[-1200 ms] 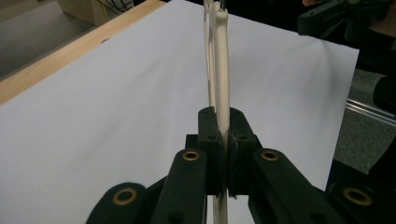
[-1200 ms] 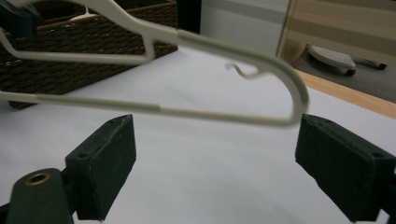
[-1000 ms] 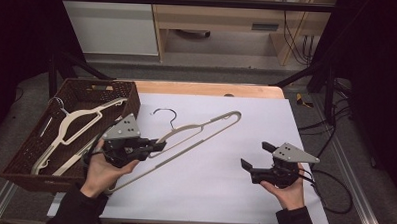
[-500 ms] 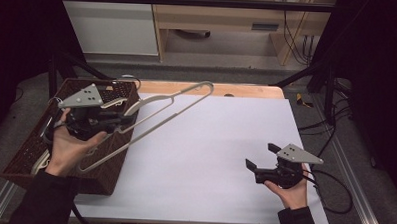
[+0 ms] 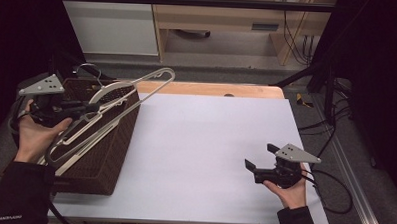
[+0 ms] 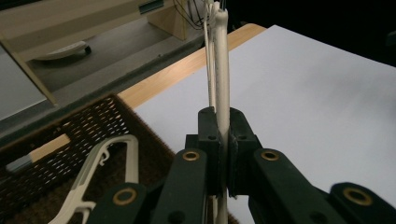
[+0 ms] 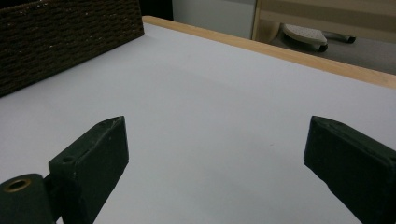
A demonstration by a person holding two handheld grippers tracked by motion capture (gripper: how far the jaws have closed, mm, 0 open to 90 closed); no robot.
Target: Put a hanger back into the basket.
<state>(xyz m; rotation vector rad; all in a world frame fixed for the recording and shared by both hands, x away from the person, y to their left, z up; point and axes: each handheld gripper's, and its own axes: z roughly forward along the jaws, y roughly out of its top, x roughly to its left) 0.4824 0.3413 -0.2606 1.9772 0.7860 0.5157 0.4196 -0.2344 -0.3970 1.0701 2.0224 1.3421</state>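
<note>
My left gripper point(image 5: 89, 108) is shut on a cream plastic clothes hanger point(image 5: 114, 96), holding it in the air over the dark wicker basket point(image 5: 112, 154) at the table's left edge. In the left gripper view the hanger's bar point(image 6: 221, 70) runs upright between the closed jaws, and another cream hanger point(image 6: 100, 175) lies inside the basket point(image 6: 56, 140) below. My right gripper point(image 5: 257, 169) rests low over the white table top point(image 5: 205, 142) near the front right, jaws wide apart with nothing between them point(image 7: 215, 154).
The basket's woven wall point(image 7: 65, 37) stands at the far left in the right gripper view. A wooden strip point(image 5: 212, 89) borders the table's far edge. Cables point(image 5: 334, 187) trail off the right side. A cabinet and shelves stand beyond the table.
My left gripper has carried the hanger from the middle of the table leftward and up, to above the basket. The right gripper has stayed where it was.
</note>
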